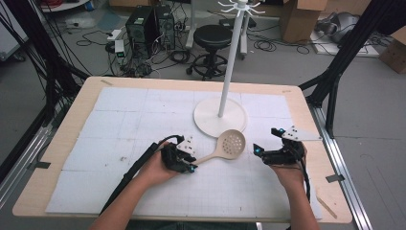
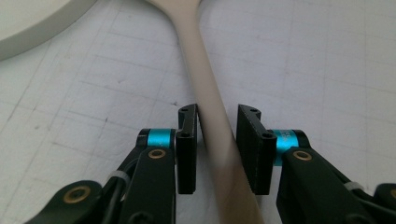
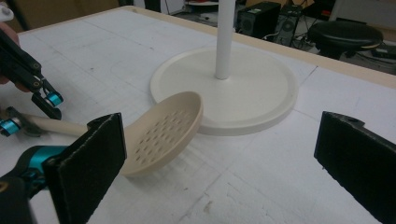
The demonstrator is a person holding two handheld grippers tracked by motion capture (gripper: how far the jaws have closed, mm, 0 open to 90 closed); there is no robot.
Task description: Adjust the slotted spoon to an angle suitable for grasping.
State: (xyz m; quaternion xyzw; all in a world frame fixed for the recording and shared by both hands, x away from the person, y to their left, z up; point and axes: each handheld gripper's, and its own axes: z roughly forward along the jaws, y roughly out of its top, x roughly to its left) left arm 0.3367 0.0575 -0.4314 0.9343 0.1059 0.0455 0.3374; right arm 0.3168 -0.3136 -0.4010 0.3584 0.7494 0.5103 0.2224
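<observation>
The bench (image 1: pixel 57 143) is a pale wooden top under a white gridded mat, and beyond both hand-held grippers stands a white rack: a round base (image 1: pixel 220 117) with a thin upright pole (image 1: pixel 230 62) ending in hooks up top.

Between the two grippers lies the slotted spoon (image 1: pixel 225 146), cream-coloured, matte, one piece by the look of it. Its round perforated bowl (image 3: pixel 161 133) sits just ahead of the right hand-held gripper (image 1: pixel 270 146), with the far rim at, perhaps leaning on, the edge of the rack base. The handle (image 2: pixel 210 126) runs back from the bowl into the left hand-held gripper (image 1: pixel 184 160).

That left gripper has its jaws drawn in on the handle, one pad on each flank, near the tail end; whether it is squeezing hard I can't tell. The right gripper holds nothing, jaws spread wide, the bowl in front of them.

I'd judge the spoon light and stiff, likely plastic or nylon, not fragile. The handle is smooth and tapers, so it could slide or swivel in a pinch. Held this far back, the bowl would tend to droop; a grip nearer the neck would steady it.
</observation>
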